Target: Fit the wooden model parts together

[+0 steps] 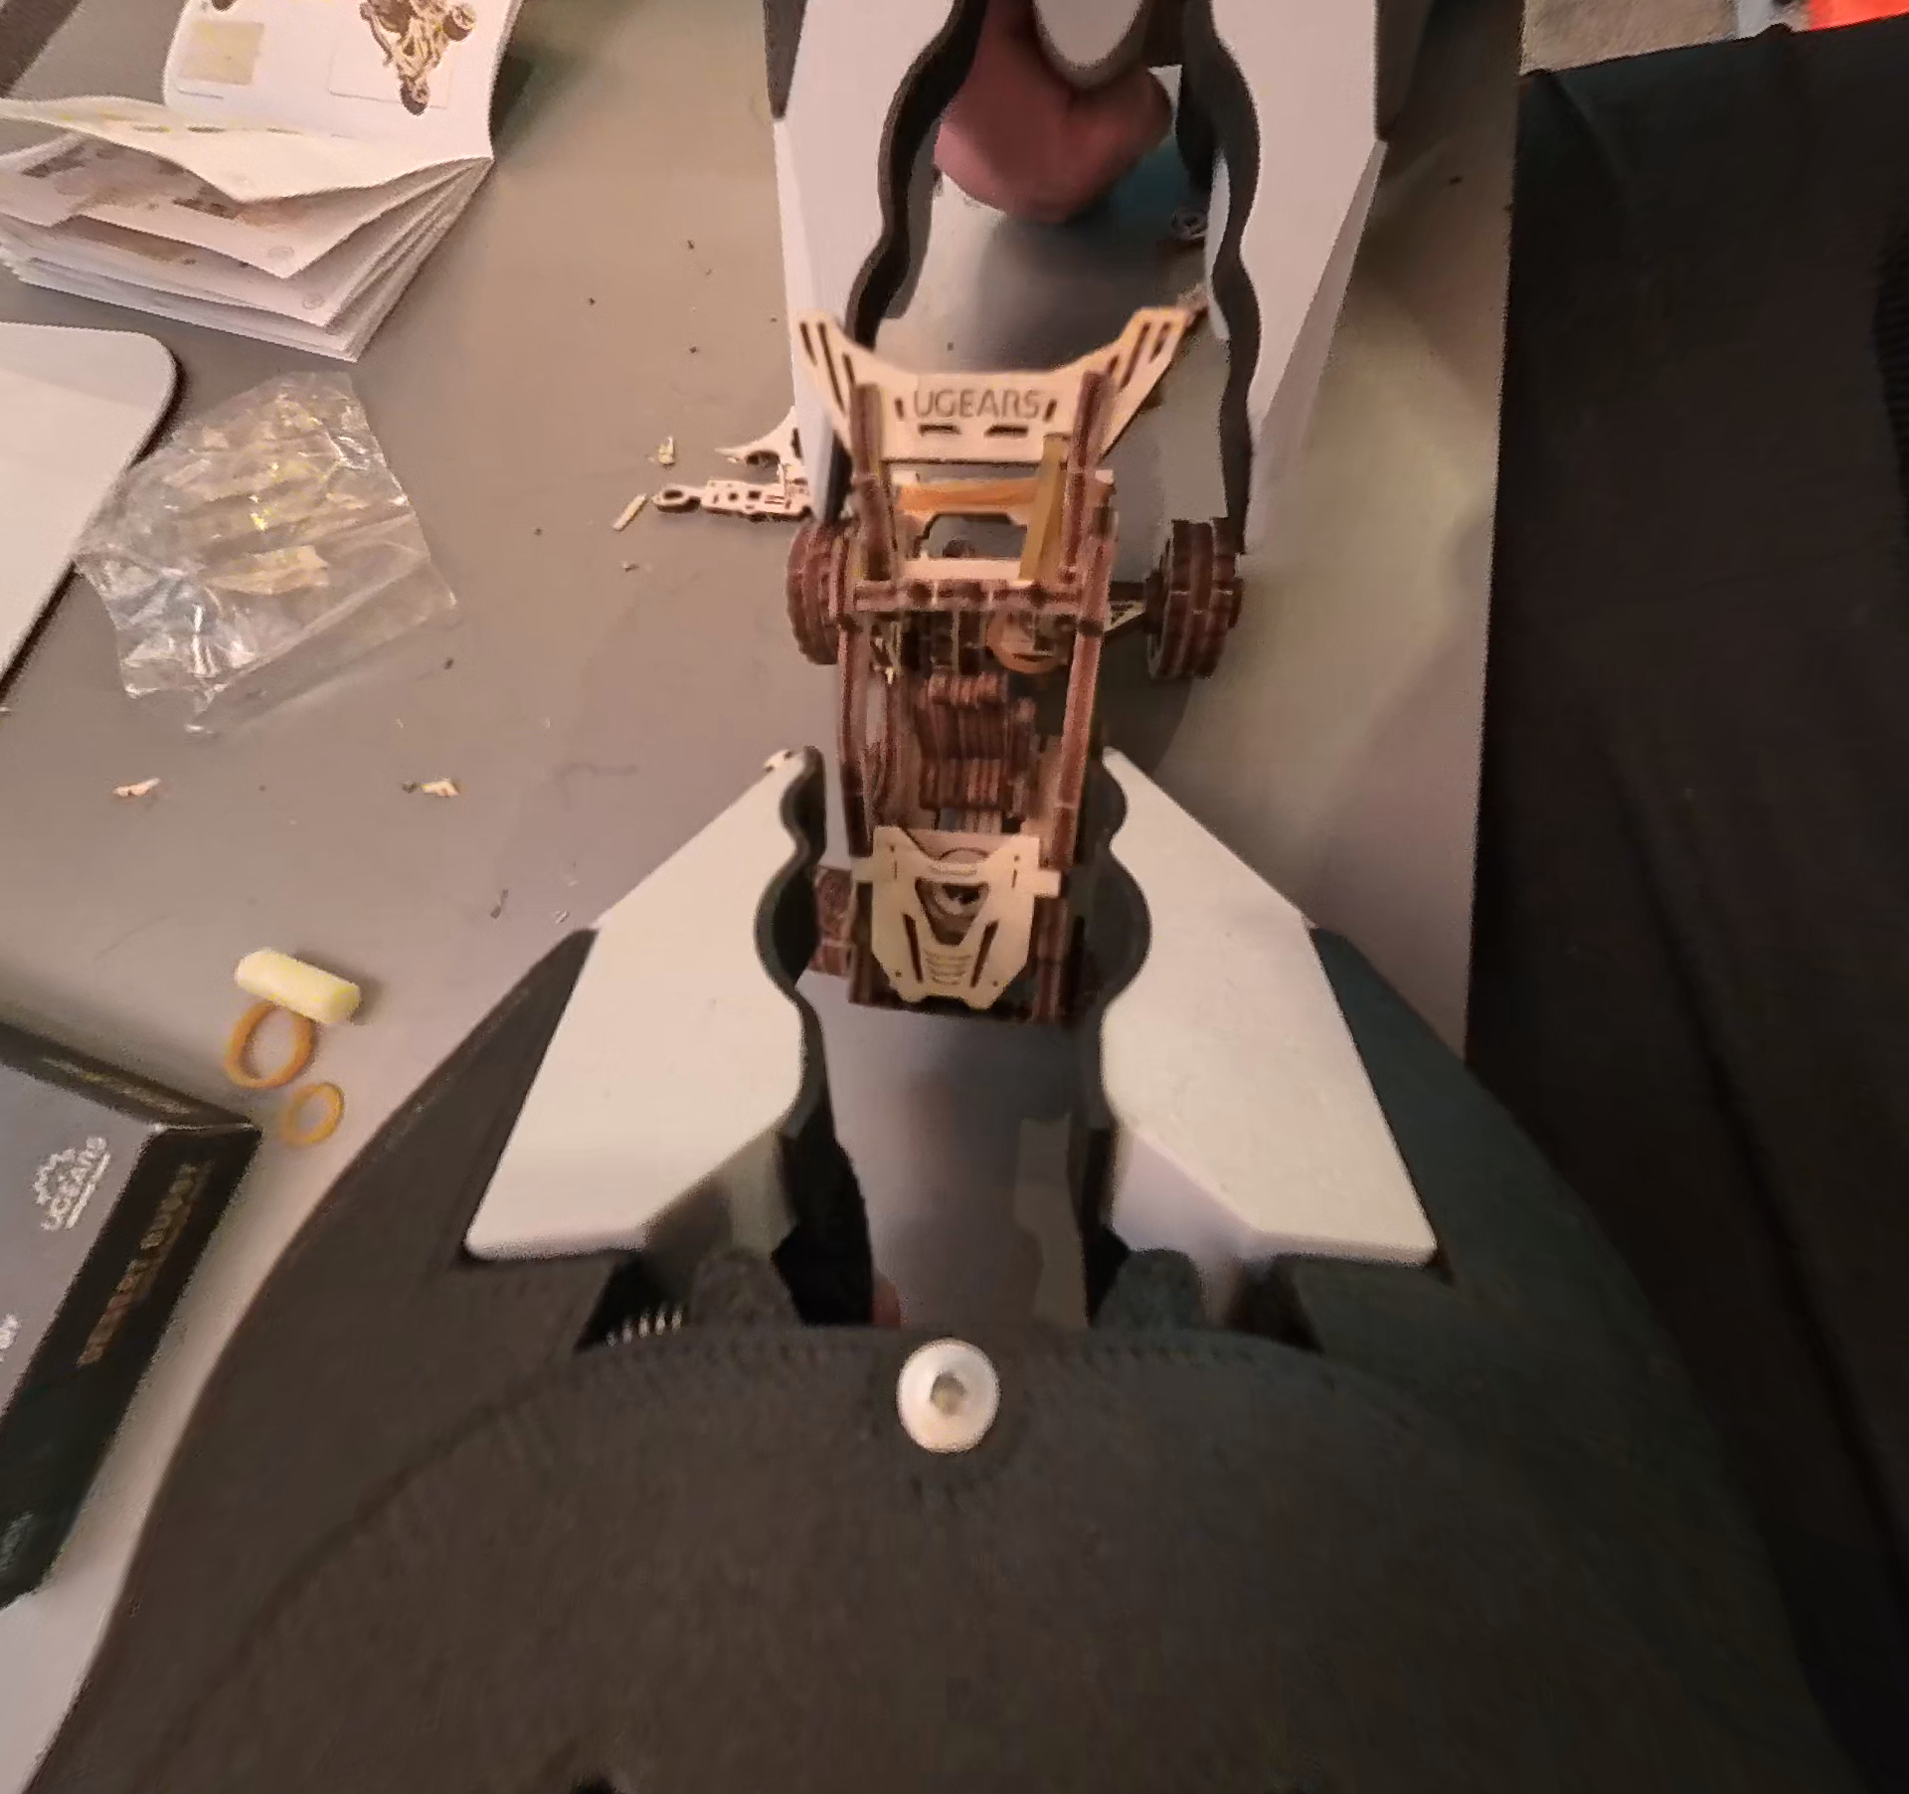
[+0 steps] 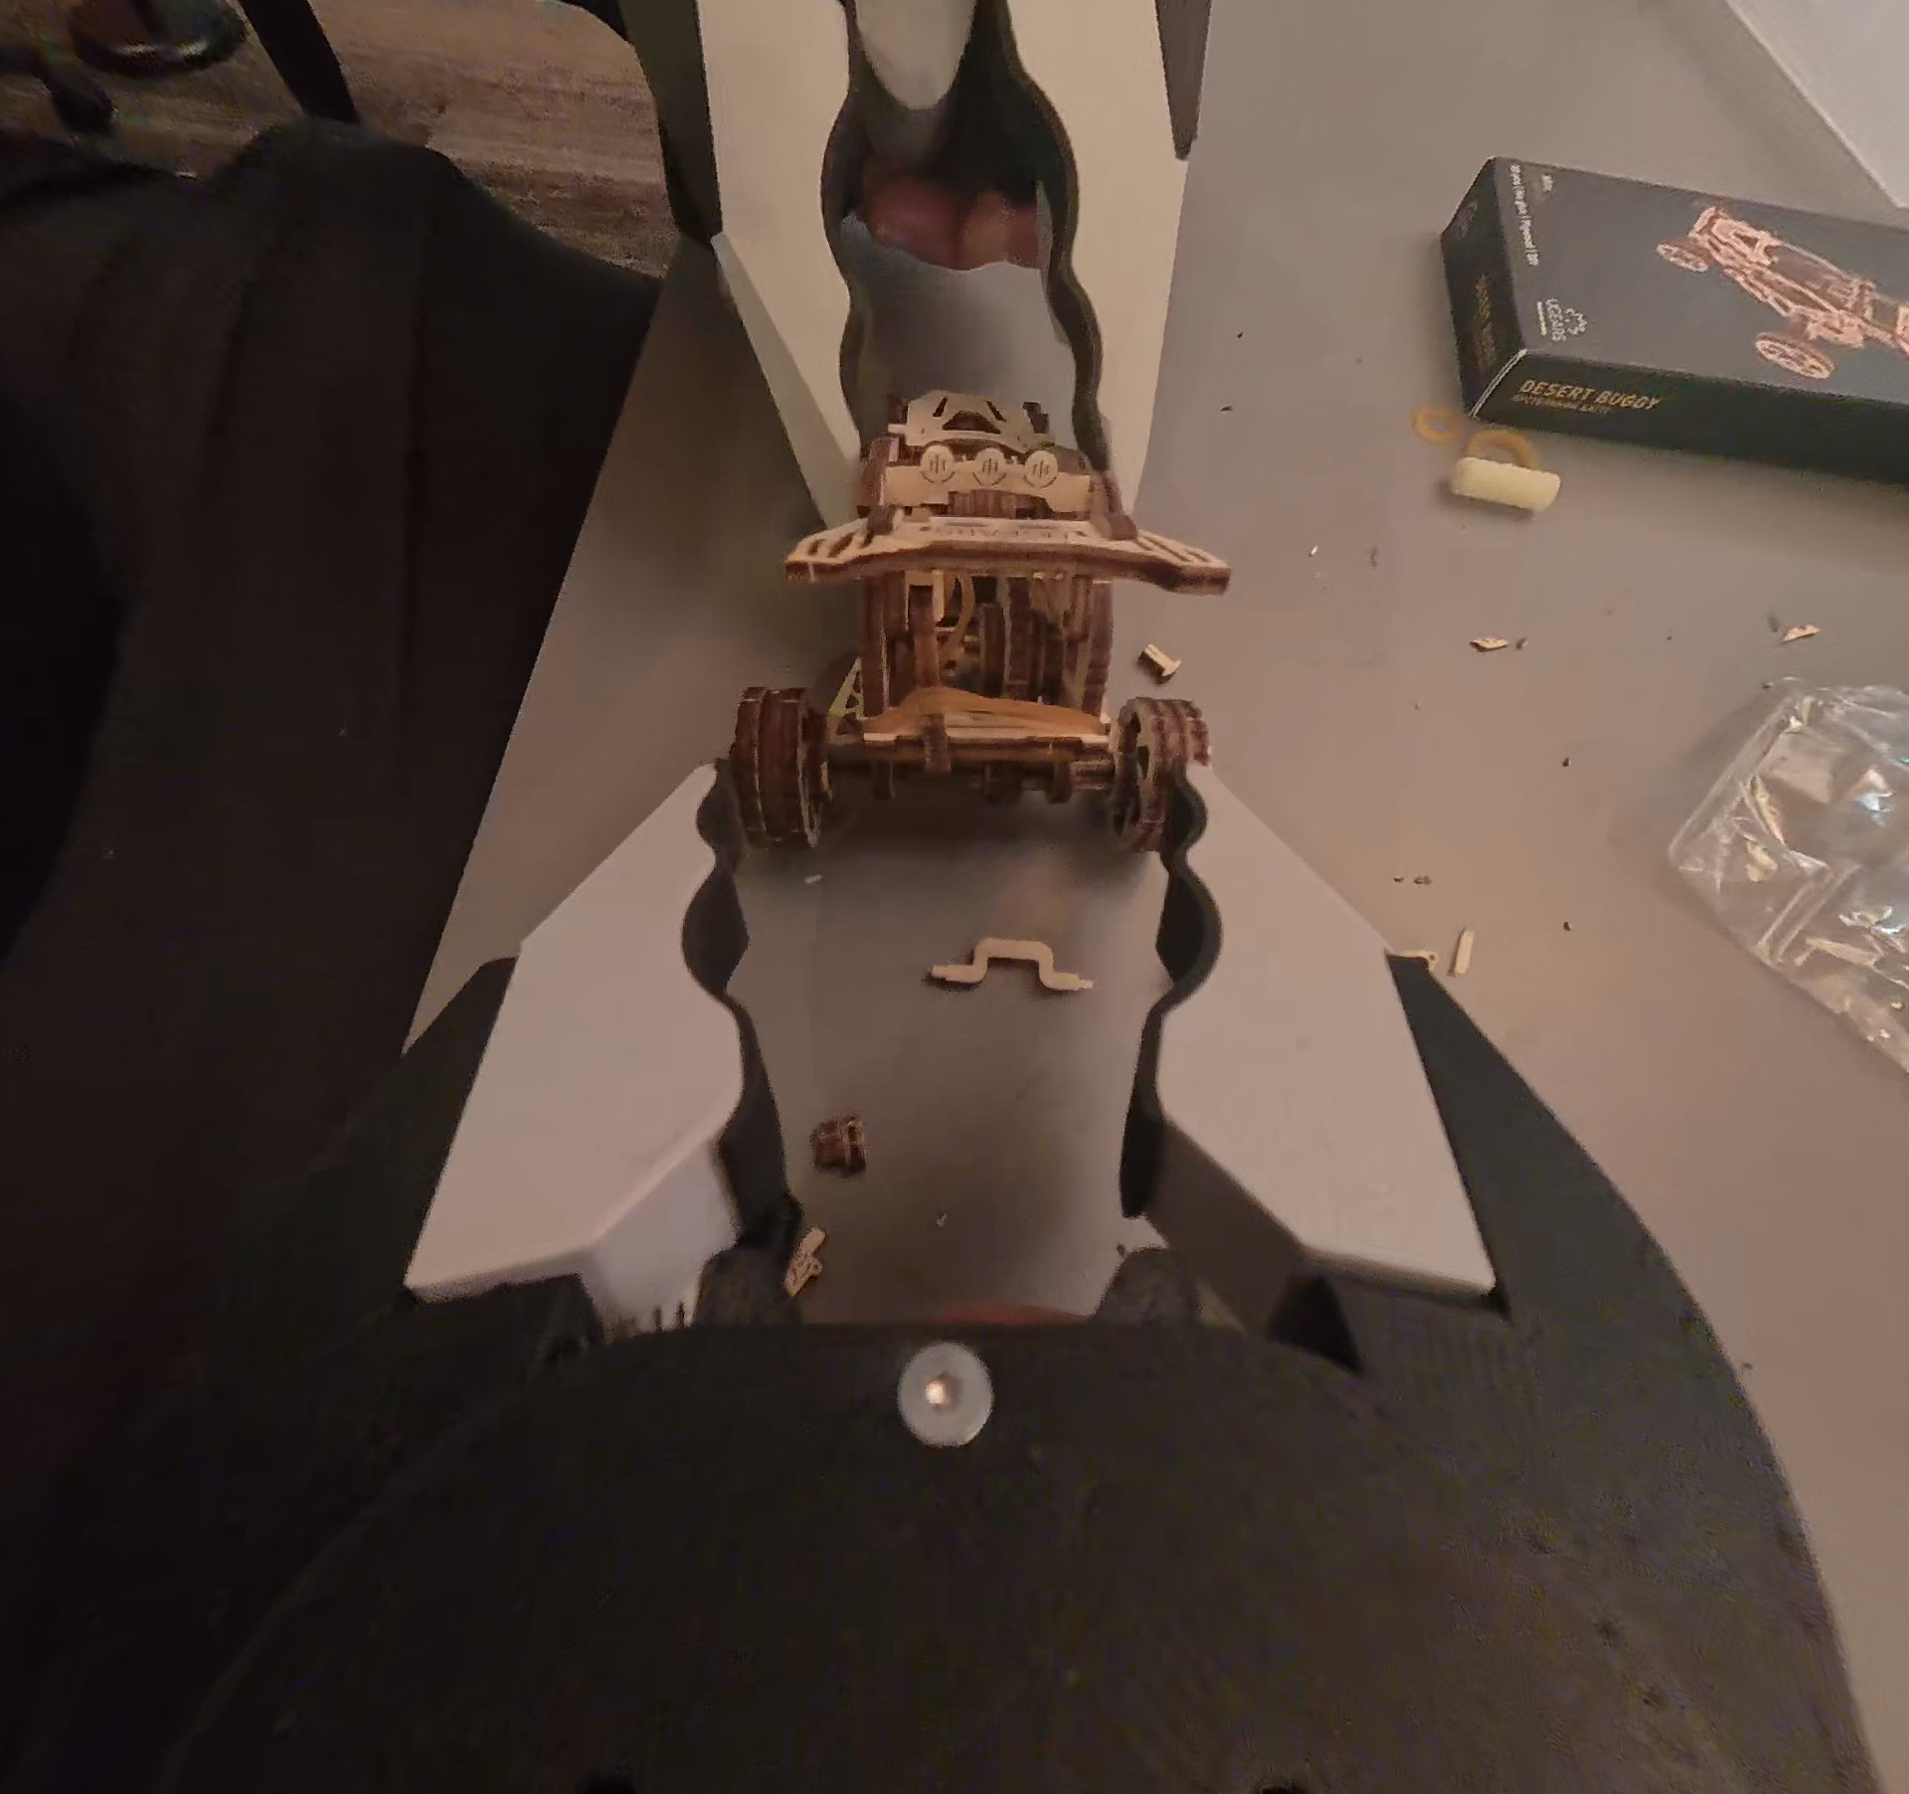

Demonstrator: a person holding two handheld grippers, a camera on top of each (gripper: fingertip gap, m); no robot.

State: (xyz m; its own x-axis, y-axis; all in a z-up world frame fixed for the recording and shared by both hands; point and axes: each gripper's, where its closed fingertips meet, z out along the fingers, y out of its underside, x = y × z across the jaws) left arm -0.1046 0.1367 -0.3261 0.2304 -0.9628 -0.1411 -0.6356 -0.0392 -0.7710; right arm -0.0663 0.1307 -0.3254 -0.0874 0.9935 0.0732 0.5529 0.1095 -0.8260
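Note:
A wooden buggy model (image 1: 961,670) stands on the grey table (image 1: 579,732) between both grippers. My left gripper (image 1: 961,794) is shut on its narrow front end. In the right wrist view the buggy (image 2: 971,670) shows its rear axle and two wheels. My right gripper (image 2: 950,794) is open wide, with its fingertips (image 2: 723,804) beside the rear wheels. It also shows at the top of the left wrist view (image 1: 1033,505). A loose wooden bracket (image 2: 1010,970) and a small brown part (image 2: 839,1143) lie between the right fingers. Another loose part (image 1: 733,496) lies left of the buggy.
An open instruction booklet (image 1: 269,143), a clear plastic bag (image 1: 258,546), rubber bands (image 1: 271,1047), a pale wax block (image 1: 298,988) and a black box (image 2: 1694,339) lie on the table. Wood chips are scattered about. Dark cloth (image 1: 1704,815) lies past the table edge. Left tips to right tips: about 5 cm. It is some 4 cm from my right tips to the loose wooden bracket (image 2: 1010,970).

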